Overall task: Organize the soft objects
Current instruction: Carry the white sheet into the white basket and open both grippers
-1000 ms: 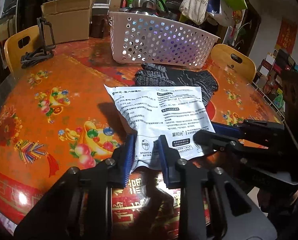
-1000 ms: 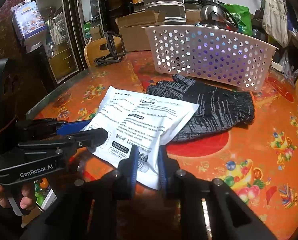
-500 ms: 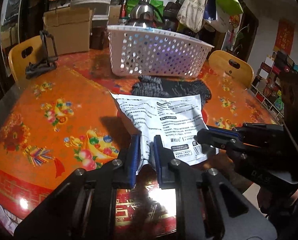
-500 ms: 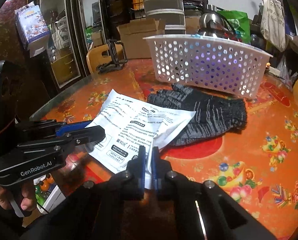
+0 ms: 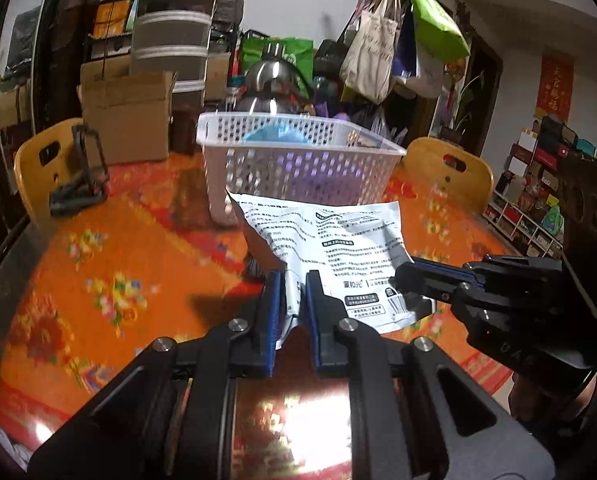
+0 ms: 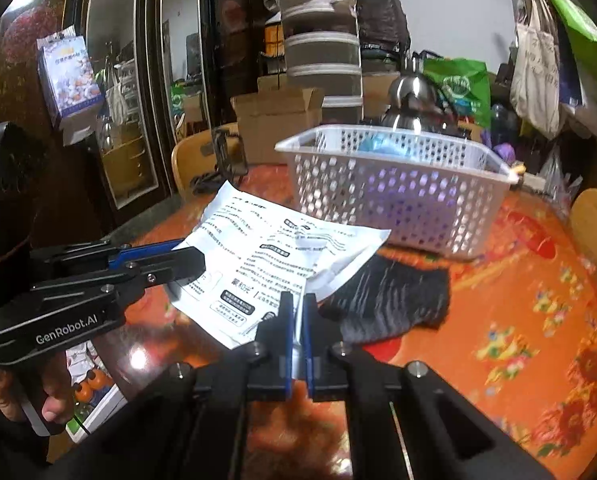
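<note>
A white printed soft pouch (image 5: 338,248) (image 6: 266,256) hangs above the orange table, held at its near edge by both grippers. My left gripper (image 5: 295,280) is shut on the pouch's near left corner. My right gripper (image 6: 297,300) is shut on the near right corner; it also shows at the right of the left wrist view (image 5: 402,278). A dark knitted glove (image 6: 390,300) lies on the table under and right of the pouch. Behind stands a white perforated basket (image 5: 298,172) (image 6: 394,196) with something blue inside.
Orange patterned table (image 5: 118,280) (image 6: 518,320). A black folded stand (image 5: 78,184) sits at its far left. Wooden chair backs (image 5: 450,172) stand around it. Cardboard boxes (image 5: 126,120), a steel kettle (image 5: 270,88) and hanging bags (image 5: 378,52) crowd the back. A hand (image 6: 26,396) holds the left gripper.
Both grippers closed on the pouch's near edge and lifted it off the table. The pouch now hangs in front of the basket, and the glove lies uncovered.
</note>
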The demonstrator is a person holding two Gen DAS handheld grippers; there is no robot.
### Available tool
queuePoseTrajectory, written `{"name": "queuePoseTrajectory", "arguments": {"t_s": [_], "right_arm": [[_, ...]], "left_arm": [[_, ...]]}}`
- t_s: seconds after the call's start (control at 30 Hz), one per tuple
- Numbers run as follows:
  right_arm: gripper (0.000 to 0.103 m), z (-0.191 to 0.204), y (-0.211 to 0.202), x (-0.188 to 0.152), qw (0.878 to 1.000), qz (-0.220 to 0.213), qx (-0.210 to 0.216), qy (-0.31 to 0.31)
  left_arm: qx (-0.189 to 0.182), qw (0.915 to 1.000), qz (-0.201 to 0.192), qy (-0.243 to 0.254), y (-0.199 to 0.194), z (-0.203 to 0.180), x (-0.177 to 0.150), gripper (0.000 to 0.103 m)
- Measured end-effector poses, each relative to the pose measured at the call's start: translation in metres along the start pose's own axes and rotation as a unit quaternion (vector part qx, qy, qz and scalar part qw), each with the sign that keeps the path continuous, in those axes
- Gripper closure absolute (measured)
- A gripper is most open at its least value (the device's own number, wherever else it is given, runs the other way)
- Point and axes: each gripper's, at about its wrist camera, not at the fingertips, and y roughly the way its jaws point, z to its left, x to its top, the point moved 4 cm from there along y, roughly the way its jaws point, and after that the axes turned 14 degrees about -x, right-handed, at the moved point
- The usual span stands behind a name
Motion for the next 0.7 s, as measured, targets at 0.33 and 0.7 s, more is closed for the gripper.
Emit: {"name": "queuePoseTrajectory", "arguments": {"t_s": [0.33, 0.7], "right_arm": [[0.101, -0.032, -0.009, 0.07, 0.998, -0.048, -0.03, -0.007], [0.101, -0.077, 0.024, 0.188, 0.993, -0.091, -0.066, -0.019]], "left_arm": [[-0.009, 0.9986, -0.043, 0.029, 0.011, -0.013, 0.086, 0.092], [0.009, 0.9977, -0.053, 0.04, 0.077, 0.008, 0.224, 0.092]]}}
